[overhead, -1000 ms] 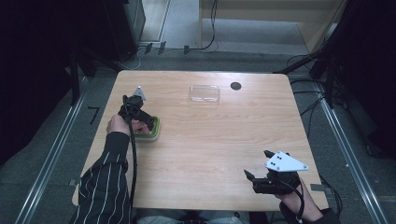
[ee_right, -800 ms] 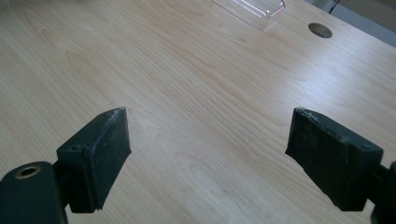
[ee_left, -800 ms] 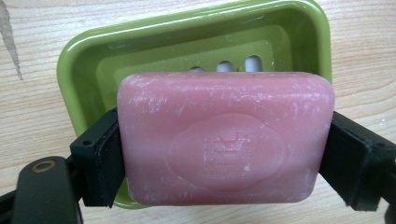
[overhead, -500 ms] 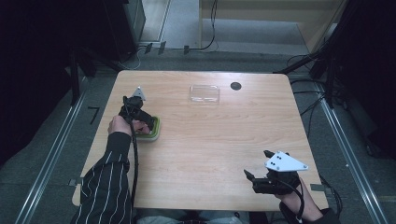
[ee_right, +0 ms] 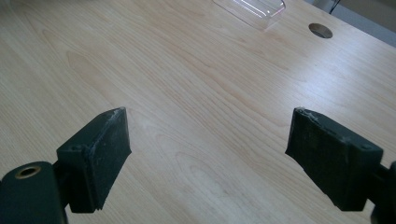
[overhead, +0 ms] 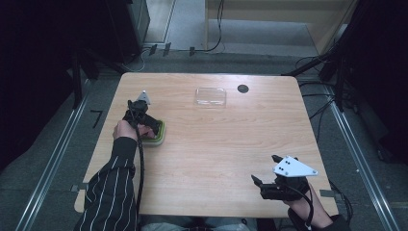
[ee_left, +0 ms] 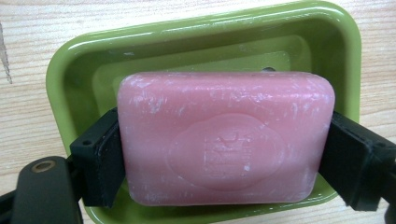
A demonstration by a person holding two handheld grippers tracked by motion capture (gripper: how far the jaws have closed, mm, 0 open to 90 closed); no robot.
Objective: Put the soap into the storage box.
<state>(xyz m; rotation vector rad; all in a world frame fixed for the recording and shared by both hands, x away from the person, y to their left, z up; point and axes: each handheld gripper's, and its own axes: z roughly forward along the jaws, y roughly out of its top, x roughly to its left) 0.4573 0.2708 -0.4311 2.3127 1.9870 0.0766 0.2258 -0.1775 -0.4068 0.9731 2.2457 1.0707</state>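
Pink rectangular soap bar with a stamped oval sat in the green plastic soap dish at the left of the pale wooden table. We had our left gripper over it, jaws pinching its two short ends. Our right gripper hovered near the front right corner, jaws spread wide. Farther off lay a clear plastic lid.

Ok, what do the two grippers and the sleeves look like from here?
Both grippers are black with two blocky, rectangular jaw pads. The left gripper trails a black cable along a dark sleeve with thin white stripes, and carries a small grey plate. The right gripper has a larger grey three-cornered plate with small dark holes and its own black cable.
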